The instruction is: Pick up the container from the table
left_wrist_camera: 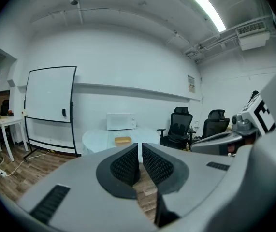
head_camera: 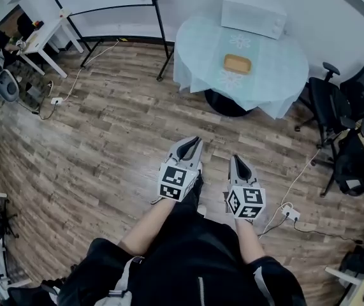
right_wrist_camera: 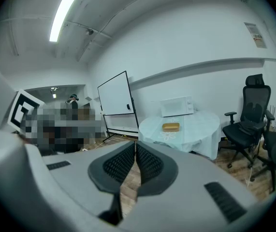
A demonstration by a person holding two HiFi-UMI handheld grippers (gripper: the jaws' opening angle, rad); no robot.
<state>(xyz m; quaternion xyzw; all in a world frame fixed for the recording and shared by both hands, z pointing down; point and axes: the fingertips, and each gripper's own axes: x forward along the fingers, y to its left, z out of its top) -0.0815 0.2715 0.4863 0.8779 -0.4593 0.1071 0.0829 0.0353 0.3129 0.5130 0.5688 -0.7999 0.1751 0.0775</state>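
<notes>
Sitting on table (head_camera: 277, 62), container (head_camera: 237, 64) (contents indistinct)

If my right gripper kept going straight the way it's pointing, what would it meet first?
Nothing close. The right gripper points across wood floor; first in line is probably the cloth-draped round table, though depth is unclear.

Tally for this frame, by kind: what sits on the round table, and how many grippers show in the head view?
container: 1
microwave: 1
grippers: 2 (left gripper, right gripper)
Total: 4
</notes>
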